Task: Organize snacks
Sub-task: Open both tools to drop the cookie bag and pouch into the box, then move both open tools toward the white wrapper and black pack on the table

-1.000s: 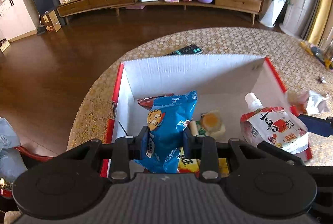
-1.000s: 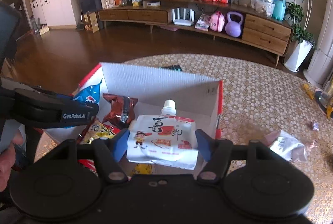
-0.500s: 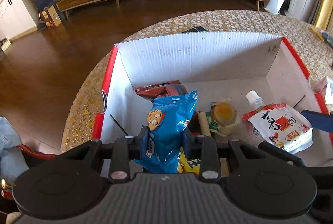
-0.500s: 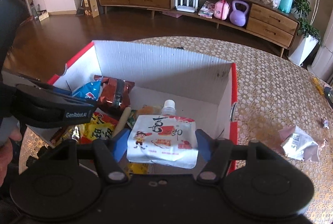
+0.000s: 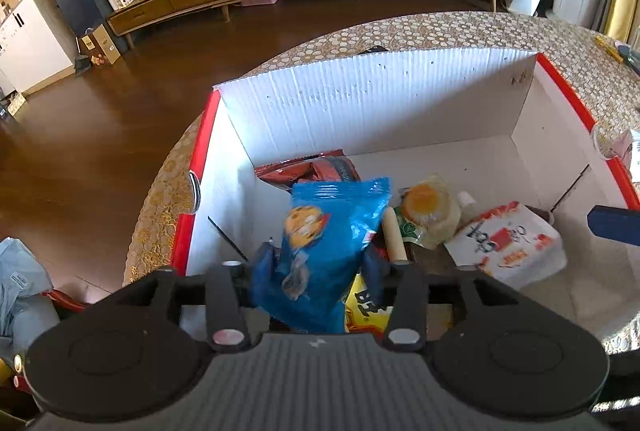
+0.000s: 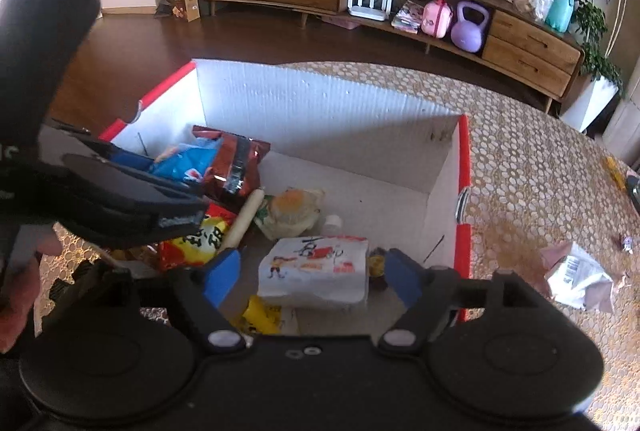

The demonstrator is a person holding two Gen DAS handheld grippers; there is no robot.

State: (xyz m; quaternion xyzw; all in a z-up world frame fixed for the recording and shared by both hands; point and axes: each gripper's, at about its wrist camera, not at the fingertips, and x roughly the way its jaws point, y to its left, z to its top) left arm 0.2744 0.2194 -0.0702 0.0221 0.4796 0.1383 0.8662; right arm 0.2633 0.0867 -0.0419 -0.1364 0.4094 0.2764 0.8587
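Left tool: jaws pinching a blue snack bag, held upright over the near left part of the box. Right tool: jaws spread, apart from the white drink pouch lying between them on the box floor. Beside it lie a red-yellow packet, a dark red bag and a wrapped bun. The box stands on the patterned surface, a crumpled wrapper nearby.
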